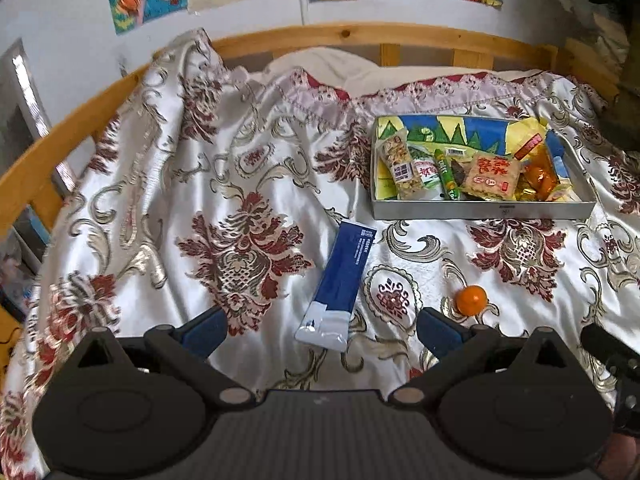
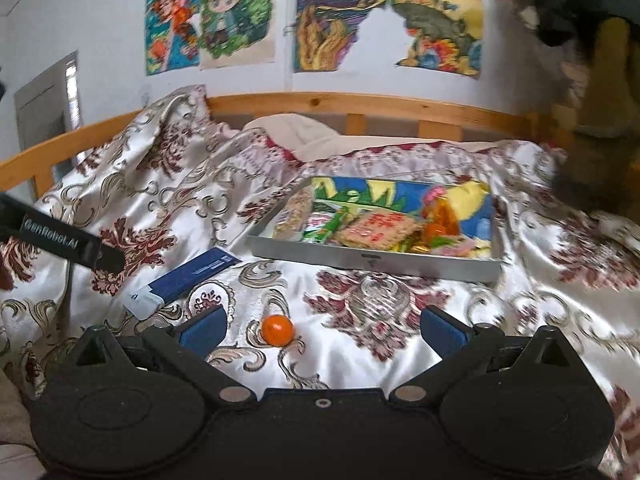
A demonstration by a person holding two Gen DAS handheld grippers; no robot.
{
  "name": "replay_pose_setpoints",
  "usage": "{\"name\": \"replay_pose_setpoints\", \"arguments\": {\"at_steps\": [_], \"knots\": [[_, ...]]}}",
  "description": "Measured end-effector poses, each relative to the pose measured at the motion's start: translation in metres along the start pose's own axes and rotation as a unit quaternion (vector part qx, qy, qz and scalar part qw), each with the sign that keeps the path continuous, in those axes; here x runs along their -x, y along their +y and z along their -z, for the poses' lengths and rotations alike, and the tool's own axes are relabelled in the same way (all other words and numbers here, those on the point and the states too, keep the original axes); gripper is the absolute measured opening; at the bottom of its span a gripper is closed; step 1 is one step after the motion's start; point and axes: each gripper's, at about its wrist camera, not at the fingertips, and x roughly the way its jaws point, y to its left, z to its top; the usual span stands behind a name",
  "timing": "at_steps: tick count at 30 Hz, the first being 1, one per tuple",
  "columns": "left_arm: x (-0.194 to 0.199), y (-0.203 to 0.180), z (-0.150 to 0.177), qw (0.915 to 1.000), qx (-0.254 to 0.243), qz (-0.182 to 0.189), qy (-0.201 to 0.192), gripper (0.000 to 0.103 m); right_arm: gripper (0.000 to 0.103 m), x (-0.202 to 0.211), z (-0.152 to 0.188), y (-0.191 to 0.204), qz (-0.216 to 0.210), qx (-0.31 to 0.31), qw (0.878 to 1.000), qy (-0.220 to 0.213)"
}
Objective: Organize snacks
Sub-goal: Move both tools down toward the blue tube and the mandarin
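A shallow grey tray (image 1: 480, 213) (image 2: 372, 262) on the bedspread holds several snack packets, among them a square cracker pack (image 1: 493, 178) (image 2: 376, 230) and a green stick (image 1: 447, 174). A blue and white packet (image 1: 340, 280) (image 2: 188, 276) lies loose in front of the tray's left end. A small orange fruit (image 1: 471, 300) (image 2: 277, 330) rests on the cloth nearby. My left gripper (image 1: 322, 330) is open, its fingers on either side of the blue packet's near end, above it. My right gripper (image 2: 323, 330) is open over the cloth, the orange just inside its left finger.
A wooden bed rail (image 1: 360, 36) (image 2: 360, 106) curves behind the rumpled floral bedspread (image 1: 224, 184), with a pillow (image 1: 320, 64) against it. Colourful pictures (image 2: 240, 20) hang on the wall. The left gripper's body (image 2: 60, 240) shows at the left edge of the right wrist view.
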Motion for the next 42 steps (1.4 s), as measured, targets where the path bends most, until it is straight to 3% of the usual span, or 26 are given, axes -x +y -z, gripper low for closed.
{"name": "replay_pose_setpoints", "arguments": {"at_steps": [7, 16, 33, 38, 42], "knots": [[-0.047, 0.001, -0.017, 0.9987, -0.048, -0.014, 0.007, 0.103, 0.102, -0.052, -0.004, 0.013, -0.045, 0.034, 0.998, 0.022], [-0.091, 0.001, -0.035, 0.9981, -0.042, 0.010, 0.043, 0.103, 0.101, -0.102, 0.003, 0.032, -0.061, 0.056, 0.995, 0.055], [-0.126, 0.000, -0.032, 0.9934, -0.048, 0.057, 0.087, 0.102, 0.098, -0.129, 0.012, 0.034, -0.070, 0.039, 0.992, 0.101], [-0.132, -0.005, -0.031, 0.9912, -0.061, 0.077, 0.090, 0.098, 0.089, -0.130, 0.013, 0.030, -0.076, 0.025, 0.991, 0.104], [-0.138, -0.011, -0.030, 0.9894, -0.085, 0.071, 0.094, 0.094, 0.084, -0.134, 0.016, 0.028, -0.074, 0.011, 0.991, 0.109]]}}
